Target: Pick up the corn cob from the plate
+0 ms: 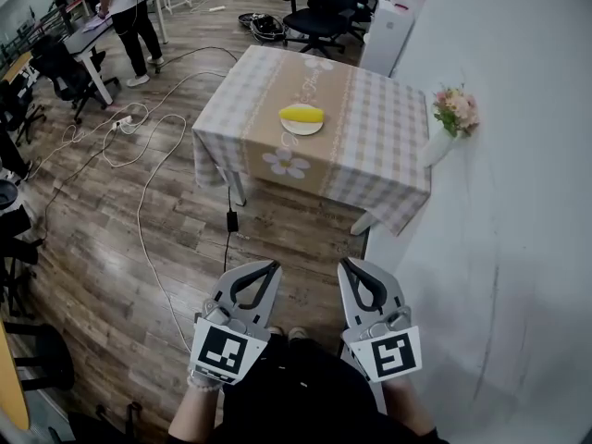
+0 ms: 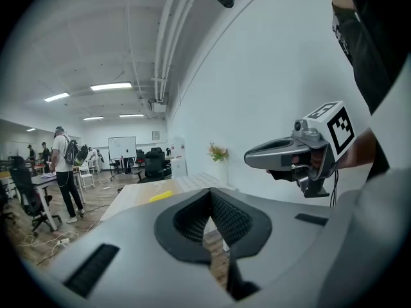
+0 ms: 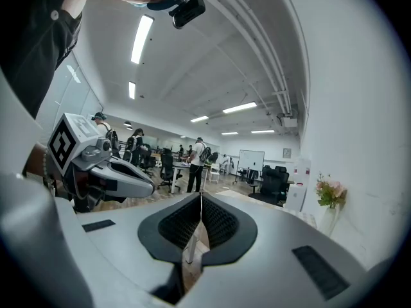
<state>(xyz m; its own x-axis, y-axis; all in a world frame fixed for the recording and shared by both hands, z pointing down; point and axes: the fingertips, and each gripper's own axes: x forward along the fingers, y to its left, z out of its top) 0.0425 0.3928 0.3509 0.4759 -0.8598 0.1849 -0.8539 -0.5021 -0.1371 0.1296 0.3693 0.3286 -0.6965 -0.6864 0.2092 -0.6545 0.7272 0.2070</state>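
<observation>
Well apart from the fingers: corn cob on the white plate, near the middle of the checked table, far ahead in the head view. Shows in the left gripper view as a small yellow streak on the tabletop beyond the jaws.

Left gripper and right gripper low, side by side, close to the body. Tips of both pressed together, pinching nothing; pads meeting in each gripper view.

Between grippers and table, only wooden floor, crossed by a pale cable, with a black plug hanging by the table's near side. At the table's right, against the white wall, pink flowers in a vase. Beyond the table, an office chair; at upper left, a person by a desk.

Lies flat on the plate, long axis running left to right across the head view.
</observation>
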